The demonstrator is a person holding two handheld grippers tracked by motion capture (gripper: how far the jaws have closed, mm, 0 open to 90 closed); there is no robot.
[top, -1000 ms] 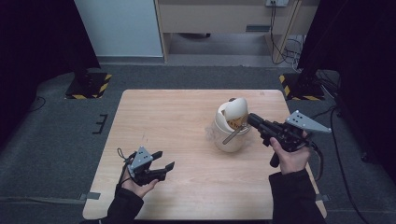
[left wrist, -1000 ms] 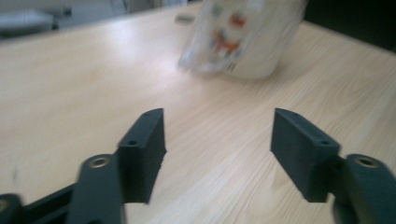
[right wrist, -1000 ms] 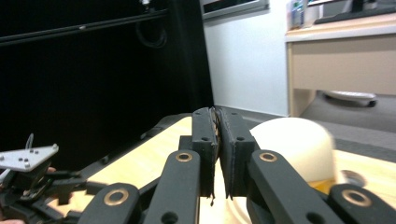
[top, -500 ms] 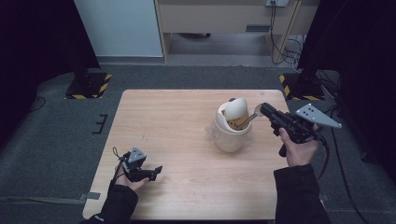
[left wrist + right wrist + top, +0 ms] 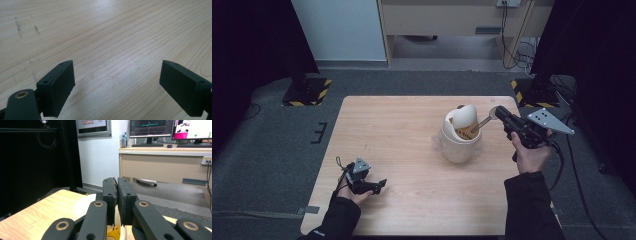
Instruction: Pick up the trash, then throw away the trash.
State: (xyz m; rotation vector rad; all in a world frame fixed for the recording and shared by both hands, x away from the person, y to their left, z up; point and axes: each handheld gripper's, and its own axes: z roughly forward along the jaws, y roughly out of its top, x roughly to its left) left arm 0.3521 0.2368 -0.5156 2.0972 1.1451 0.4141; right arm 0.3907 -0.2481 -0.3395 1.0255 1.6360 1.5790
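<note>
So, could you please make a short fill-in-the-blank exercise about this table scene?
1. The right hand-held gripper holds the handle of a ____ over the white container.
2. The jaws of the left hand-held gripper are ____, with nothing between them.
3. The white container's swing lid is tipped ____.
4. The table is made of ____.

Missing words: spoon; open; open; wood
</note>
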